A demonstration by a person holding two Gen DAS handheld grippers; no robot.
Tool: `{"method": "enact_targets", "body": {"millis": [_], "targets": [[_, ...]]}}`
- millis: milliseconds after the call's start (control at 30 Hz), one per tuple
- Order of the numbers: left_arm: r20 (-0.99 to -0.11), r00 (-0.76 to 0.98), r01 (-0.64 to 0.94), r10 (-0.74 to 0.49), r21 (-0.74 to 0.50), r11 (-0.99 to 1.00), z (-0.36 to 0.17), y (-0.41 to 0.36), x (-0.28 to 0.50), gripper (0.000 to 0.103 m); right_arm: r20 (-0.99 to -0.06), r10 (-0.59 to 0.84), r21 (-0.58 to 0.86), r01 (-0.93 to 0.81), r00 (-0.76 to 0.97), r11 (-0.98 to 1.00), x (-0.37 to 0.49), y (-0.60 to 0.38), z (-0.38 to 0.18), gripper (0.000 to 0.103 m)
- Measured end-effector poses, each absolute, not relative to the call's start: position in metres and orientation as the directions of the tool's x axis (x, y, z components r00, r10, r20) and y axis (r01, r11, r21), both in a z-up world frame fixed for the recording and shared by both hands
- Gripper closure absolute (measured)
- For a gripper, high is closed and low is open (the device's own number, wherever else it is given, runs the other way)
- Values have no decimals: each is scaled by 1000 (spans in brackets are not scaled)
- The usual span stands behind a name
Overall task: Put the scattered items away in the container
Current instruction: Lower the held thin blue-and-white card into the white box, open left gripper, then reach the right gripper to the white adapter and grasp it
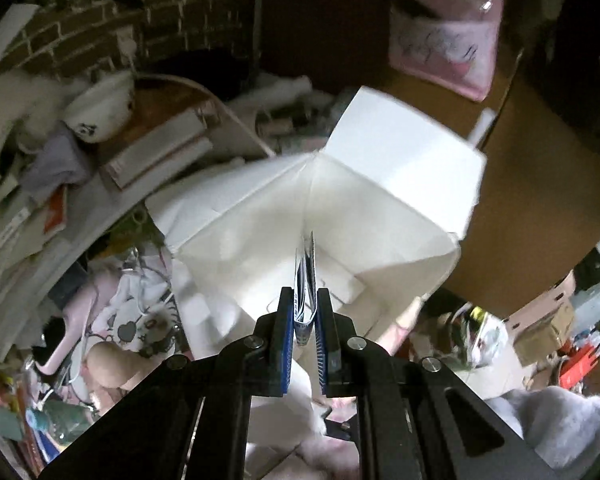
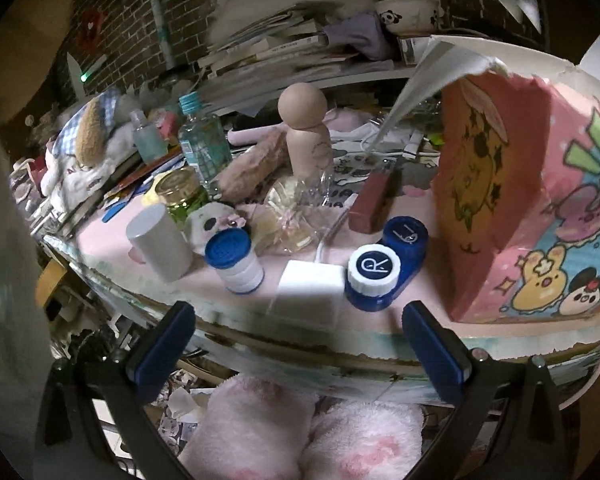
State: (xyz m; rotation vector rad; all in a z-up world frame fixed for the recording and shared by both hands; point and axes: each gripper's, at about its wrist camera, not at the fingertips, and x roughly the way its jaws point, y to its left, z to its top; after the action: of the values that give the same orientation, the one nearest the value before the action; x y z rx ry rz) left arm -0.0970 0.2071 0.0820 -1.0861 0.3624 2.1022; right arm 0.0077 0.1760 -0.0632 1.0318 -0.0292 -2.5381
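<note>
My left gripper point(image 1: 305, 300) is shut on a thin blue-and-white packet point(image 1: 305, 276) and holds it over the open white inside of the box point(image 1: 260, 224). In the right wrist view the same box point(image 2: 540, 200) shows its pink cartoon-printed outside at the right of the table. My right gripper point(image 2: 300, 336) is open and empty at the table's front edge. Before it lie a blue-and-white contact lens case point(image 2: 384, 268), a small white block point(image 2: 312, 284), a blue-capped white bottle point(image 2: 236, 264) and a grey cylinder point(image 2: 160, 244).
Further back stand a wooden peg doll point(image 2: 306, 132), a glass jar point(image 2: 180, 192), a clear bottle with a blue cap point(image 2: 200, 140), a dark red box point(image 2: 374, 200) and a panda charm point(image 2: 212, 224). Stacked books point(image 2: 292, 52) line the brick wall. Pink fluffy slippers point(image 2: 300, 432) are below.
</note>
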Motion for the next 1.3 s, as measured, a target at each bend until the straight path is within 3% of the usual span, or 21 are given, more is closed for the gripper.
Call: {"method": "enact_targets", "body": {"millis": [167, 233, 300, 367, 633, 867, 1033, 1100, 1300], "targets": [[-821, -358, -713, 445, -67, -698, 69, 220, -102, 95, -674, -404, 232, 343, -618, -910, -1, 186, -70, 0], [-821, -369, -712, 435, -51, -700, 66, 220, -103, 81, -672, -410, 243, 339, -617, -909, -2, 188, -71, 0], [-813, -371, -714, 448, -59, -698, 66, 219, -104, 38, -672, -403, 233, 339, -621, -911, -2, 188, -72, 0], [-787, -396, -706, 473, -68, -705, 71, 214, -104, 21, -670, -401, 228, 341, -624, -912, -2, 188, -73, 0], [-698, -491, -660, 521, -93, -746, 95, 178, -93, 21, -671, -403, 208, 363, -622, -908, -1, 187, -72, 0], [-575, -700, -524, 425, 9, -852, 95, 107, -46, 16, -641, -413, 227, 354, -647, -907, 5, 191, -73, 1], [-530, -754, -435, 388, -39, -900, 65, 51, -22, 16, -630, -335, 123, 336, -700, -934, 15, 188, -76, 30], [-516, -772, -395, 371, -68, -916, 51, 32, -16, 16, -617, -306, 88, 323, -725, -942, 18, 189, -78, 48], [-508, -775, -332, 375, -177, -927, 10, -15, -2, 16, -594, -324, 106, 327, -736, -939, 22, 195, -79, 69]]}}
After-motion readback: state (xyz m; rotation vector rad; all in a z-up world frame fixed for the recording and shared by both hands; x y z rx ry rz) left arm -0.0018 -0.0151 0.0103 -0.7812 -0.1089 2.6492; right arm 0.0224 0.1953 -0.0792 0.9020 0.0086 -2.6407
